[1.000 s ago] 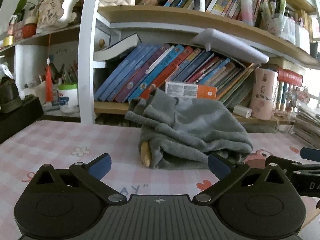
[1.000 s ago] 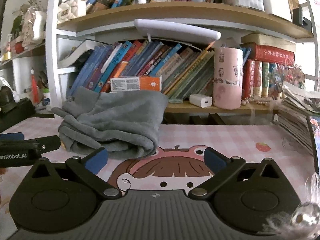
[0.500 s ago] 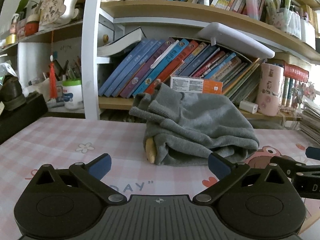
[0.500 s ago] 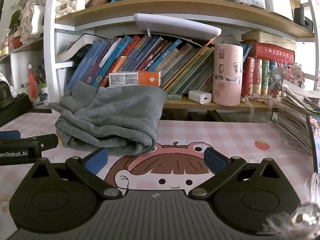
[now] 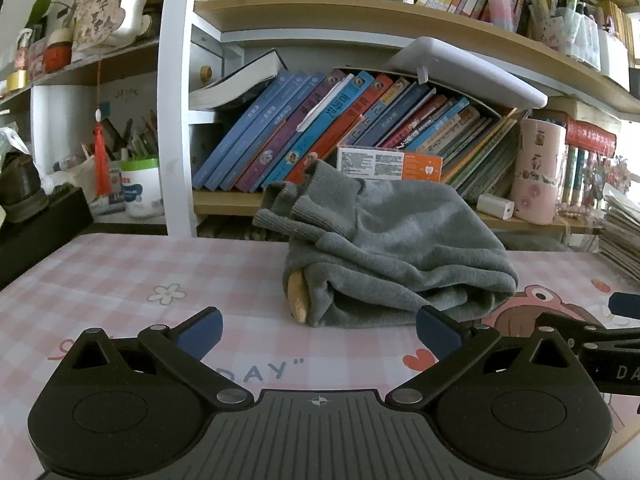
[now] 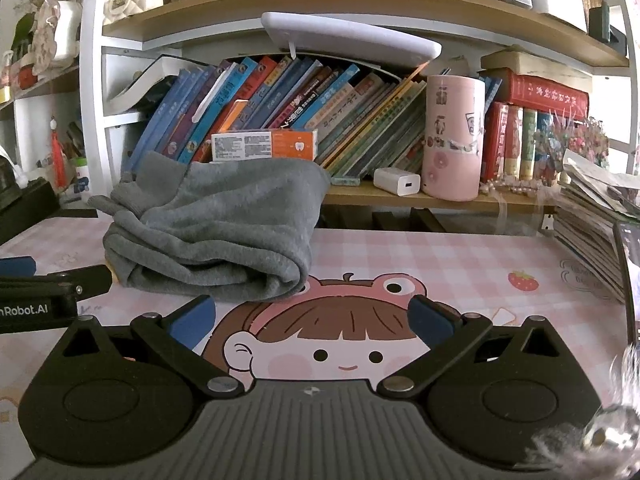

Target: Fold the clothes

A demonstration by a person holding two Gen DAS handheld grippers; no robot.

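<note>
Garment: a grey sweater [image 5: 396, 252] is seen bundled in a loose fold on the pink checked worktop [image 5: 120, 280], in front of the bookshelf [image 5: 360, 12].
Garment place: in the left wrist view it lies at about 1 o'clock from the left gripper [image 5: 318, 330], near but apart from it; in the right wrist view [image 6: 216, 236] it lies at about 11 o'clock from the right gripper [image 6: 312, 316].
Long axis: the bundle's length runs roughly side to side across both views, parallel to the shelf edge.
Pointing: the ribbed cuffs [image 5: 292, 208] stick out toward 10 o'clock at the bundle's left end, and the rounded fold is turned to the right end.
Left view only: a tan patch [image 5: 298, 296] is shown at the bundle's near left edge; what it is cannot be told. A small flower print [image 5: 166, 292] on the worktop is also seen.
Right view only: a cartoon face [image 6: 336, 344] printed on the worktop is shown just beyond the right gripper, the sweater's right end touching its top; a strawberry print [image 6: 522, 280] lies at 2 o'clock.
Left jaws: spread wide, nothing held between them.
Right jaws: spread wide, nothing held between them.
Cross-sighting: each gripper is caught at the edge of the other's view, low over the worktop.
</note>
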